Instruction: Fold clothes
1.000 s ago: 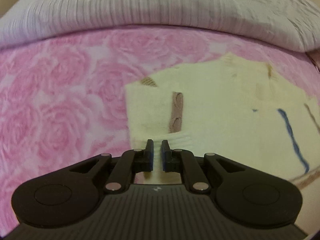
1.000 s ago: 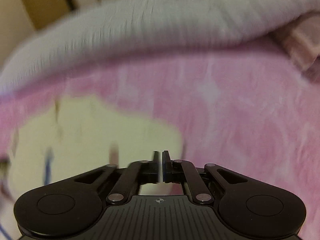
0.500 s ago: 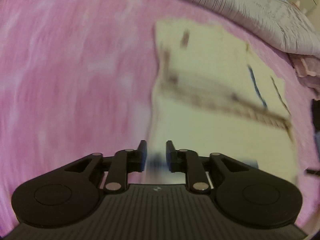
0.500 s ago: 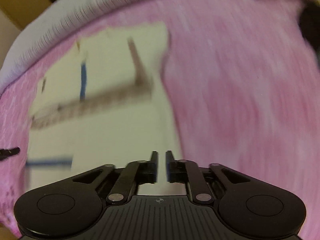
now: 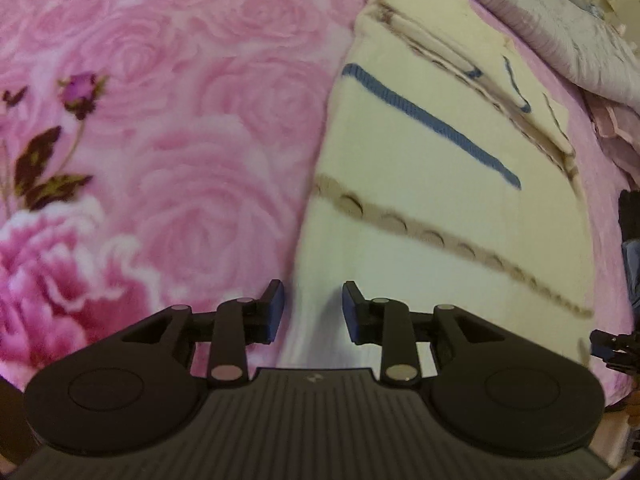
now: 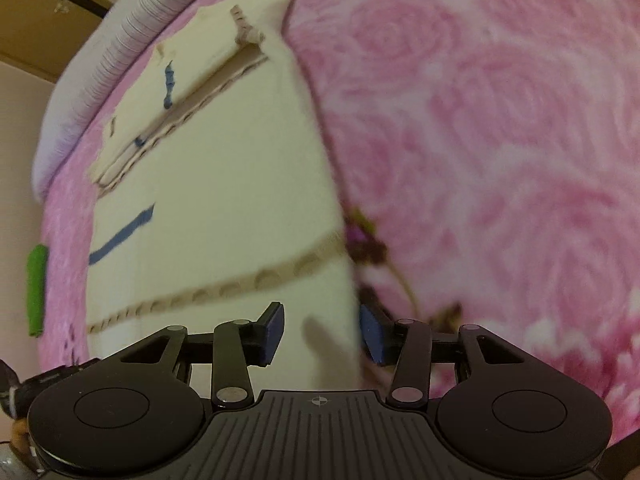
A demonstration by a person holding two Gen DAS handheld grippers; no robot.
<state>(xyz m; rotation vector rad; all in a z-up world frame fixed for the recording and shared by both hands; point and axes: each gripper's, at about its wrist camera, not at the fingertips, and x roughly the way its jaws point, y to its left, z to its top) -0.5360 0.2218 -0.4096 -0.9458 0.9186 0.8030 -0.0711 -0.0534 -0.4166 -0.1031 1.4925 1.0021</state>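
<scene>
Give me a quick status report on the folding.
Left claw and right claw both open, jaws just been opening, gripping nothing. Cream garment lies partly folded on the pink blanket, near corners between the jaws. Nothing in the way.

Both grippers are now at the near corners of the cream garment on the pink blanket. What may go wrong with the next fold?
1. The left gripper and right gripper have just been opening and each straddles an edge of the cream garment; closing may also pinch the pink blanket.
2. The folded part at the far end lies loose, so pulling might undo it.
3. Uneven lifting could skew the fold.
</scene>
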